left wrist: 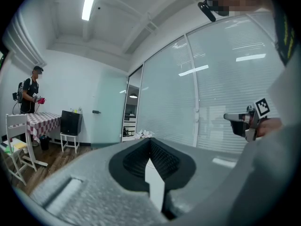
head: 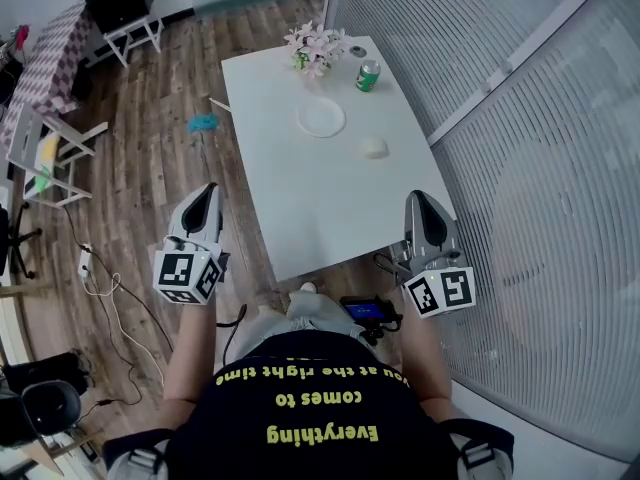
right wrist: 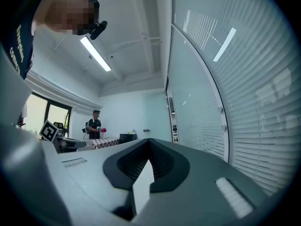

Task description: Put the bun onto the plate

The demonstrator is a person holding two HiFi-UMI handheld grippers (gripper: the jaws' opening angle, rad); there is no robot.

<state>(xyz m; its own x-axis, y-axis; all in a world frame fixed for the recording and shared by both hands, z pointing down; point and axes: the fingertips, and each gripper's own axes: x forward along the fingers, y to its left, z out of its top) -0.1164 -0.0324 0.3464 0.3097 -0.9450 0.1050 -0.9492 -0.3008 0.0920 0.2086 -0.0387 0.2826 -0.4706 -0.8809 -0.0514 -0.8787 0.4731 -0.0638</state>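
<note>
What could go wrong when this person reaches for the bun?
Both the right gripper and left gripper are shut and empty; unless the jaws open first, they might just push the bun along the table. Overshooting the plate could knock the green can or the flowers.

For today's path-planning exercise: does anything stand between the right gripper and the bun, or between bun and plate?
Nothing visible does. Only bare table lies between the right gripper and the bun, and between bun and plate; can and flowers stand beyond.
</note>
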